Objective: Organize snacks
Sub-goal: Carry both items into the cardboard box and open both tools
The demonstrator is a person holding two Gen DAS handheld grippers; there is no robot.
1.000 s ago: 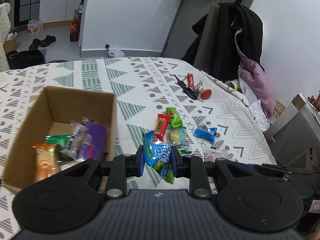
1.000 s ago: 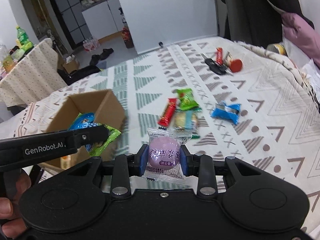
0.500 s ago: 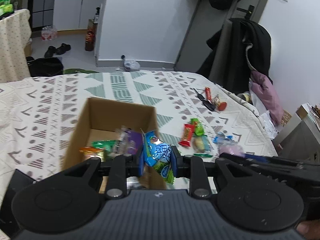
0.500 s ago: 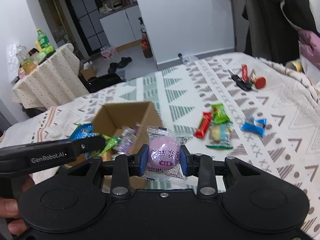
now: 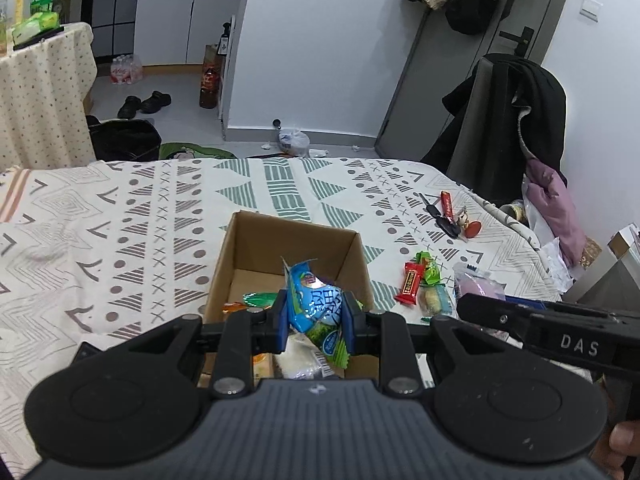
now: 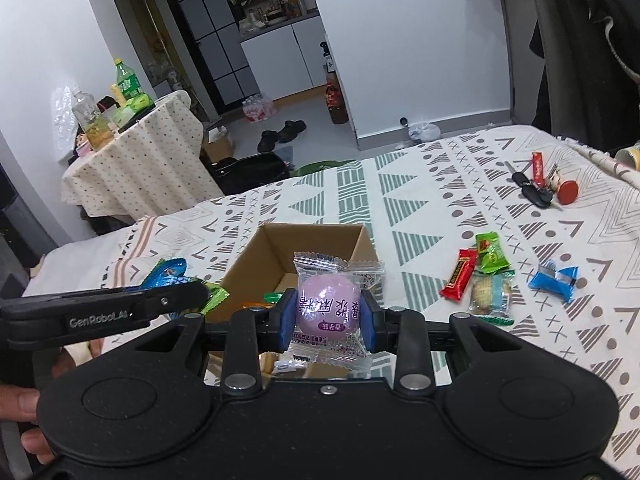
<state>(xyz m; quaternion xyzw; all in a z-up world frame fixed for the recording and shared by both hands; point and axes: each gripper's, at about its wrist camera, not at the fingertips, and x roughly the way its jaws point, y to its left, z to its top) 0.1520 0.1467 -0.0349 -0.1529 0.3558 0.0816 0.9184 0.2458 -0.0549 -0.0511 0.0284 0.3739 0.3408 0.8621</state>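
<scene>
An open cardboard box (image 5: 256,248) (image 6: 248,264) sits on the patterned bedspread with several snack packets inside. My left gripper (image 5: 316,318) is shut on a blue and green snack packet (image 5: 318,304), held just above the box's near side. My right gripper (image 6: 327,314) is shut on a clear packet with a round purple sweet (image 6: 328,306), also over the box's near edge. Right of the box lie a red bar (image 6: 460,274), a green packet (image 6: 491,258), a pale biscuit packet (image 6: 490,294) and a blue packet (image 6: 554,278).
Keys with a red tag (image 6: 538,184) lie at the far right of the bedspread (image 5: 120,220). A chair draped with dark coats (image 5: 508,128) stands beyond the bed's right corner. A hand (image 6: 24,400) grips the left tool's handle.
Both grippers have swung left and risen, so the box now sits centred under each of them. Each still holds its packet.
</scene>
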